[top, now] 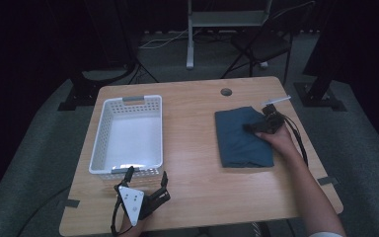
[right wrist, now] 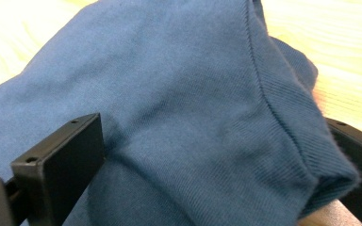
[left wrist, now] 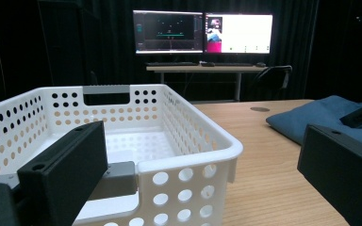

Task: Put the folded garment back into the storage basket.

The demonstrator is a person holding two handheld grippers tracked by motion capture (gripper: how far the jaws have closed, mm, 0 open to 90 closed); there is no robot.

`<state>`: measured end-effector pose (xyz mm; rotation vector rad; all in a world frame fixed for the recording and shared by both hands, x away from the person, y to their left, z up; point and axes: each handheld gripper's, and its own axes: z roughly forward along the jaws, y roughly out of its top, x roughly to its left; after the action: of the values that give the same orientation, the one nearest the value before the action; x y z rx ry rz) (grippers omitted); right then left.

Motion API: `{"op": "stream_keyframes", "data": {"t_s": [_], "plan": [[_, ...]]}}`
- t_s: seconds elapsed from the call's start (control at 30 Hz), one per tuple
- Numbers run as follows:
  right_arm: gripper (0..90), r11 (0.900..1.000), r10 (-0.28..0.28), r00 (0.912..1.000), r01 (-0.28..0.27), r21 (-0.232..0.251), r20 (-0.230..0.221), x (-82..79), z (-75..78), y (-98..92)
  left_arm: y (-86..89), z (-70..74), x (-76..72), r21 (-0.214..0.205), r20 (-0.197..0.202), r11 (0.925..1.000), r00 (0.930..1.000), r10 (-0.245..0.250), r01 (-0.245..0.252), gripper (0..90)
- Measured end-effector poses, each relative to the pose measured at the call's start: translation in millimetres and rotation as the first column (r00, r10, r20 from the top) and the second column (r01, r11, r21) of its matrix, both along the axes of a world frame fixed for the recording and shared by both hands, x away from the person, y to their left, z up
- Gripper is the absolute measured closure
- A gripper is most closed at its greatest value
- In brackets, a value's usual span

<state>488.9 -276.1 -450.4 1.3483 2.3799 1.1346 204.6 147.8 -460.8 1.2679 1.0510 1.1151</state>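
Dark curtains and grey carpet surround a light wooden table (top: 197, 163) in the high view; behind it stand a folding chair (top: 264, 44) and a white stand (top: 217, 22); a white perforated basket (top: 127, 133) sits on the table's left half, a folded blue cloth (top: 239, 138) on its right, well apart; the left gripper (top: 145, 183) rests at the near edge, jaws spread, just before the basket; the right gripper (top: 250, 127) lies on the cloth's far right part. From the left gripper view — two lit monitors (left wrist: 202, 32) on a desk (left wrist: 212, 69) beyond; the jaws stand wide, holding nothing. Right gripper view — the jaws flank a raised fold of cloth (right wrist: 193, 108), seemingly pinching it; pale wood behind.
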Motion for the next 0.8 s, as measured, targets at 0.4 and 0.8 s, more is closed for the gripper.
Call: {"op": "stream_keyframes", "data": {"t_s": [0.4, 0.8], "plan": [[38.9, 0.9949, 0.024, 0.9996, -0.022, 0.098, -0.016, -9.4, 0.9, -3.9, 0.0, 0.0, 0.0, 0.0, -0.001, 1.0, 1.0, 0.0, 0.0, 3.5], [55.7, 0.9888, 0.011, 0.9996, -0.007, 0.149, -0.028, -13.3, 0.9, -5.6, 0.0, 0.0, 0.1, 0.0, -0.001, 1.0, 1.0, 0.0, 0.0, 3.5]]}}
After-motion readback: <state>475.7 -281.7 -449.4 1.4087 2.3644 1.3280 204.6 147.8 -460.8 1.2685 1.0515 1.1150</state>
